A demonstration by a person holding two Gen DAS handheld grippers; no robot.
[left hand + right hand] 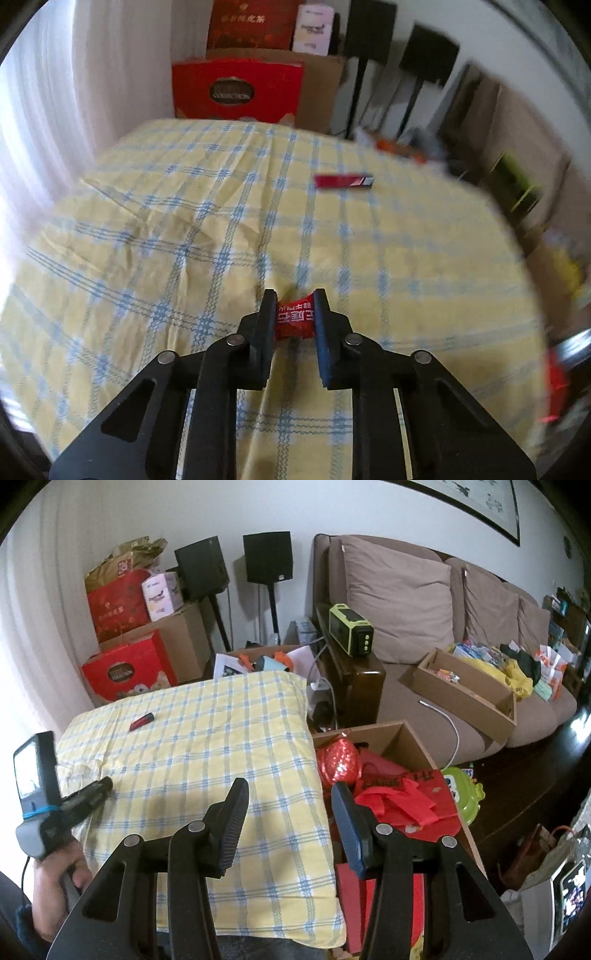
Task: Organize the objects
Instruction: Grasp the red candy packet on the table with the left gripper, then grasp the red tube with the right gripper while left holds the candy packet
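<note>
Between the black jaws of the left gripper (pixel 294 319) sits a red candy wrapper (pixel 295 320) with white lettering. Under them spreads a pale yellow cloth (pixel 166 221) checked with blue lines. Well beyond the jaws lies a red packet (pixel 343 181) with a black and white end. Right of the right gripper's (pixel 290 805) jaws, a brown cardboard box (pixel 402 738) holds red bags (pixel 402 801).

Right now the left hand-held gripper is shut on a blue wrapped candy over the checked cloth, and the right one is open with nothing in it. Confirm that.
Not quite: the wrapped candy is red, not blue, as the left wrist view shows. The rest holds: the left hand-held gripper is shut on it over the checked cloth, and the right hand-held gripper is open with nothing in it.
</note>
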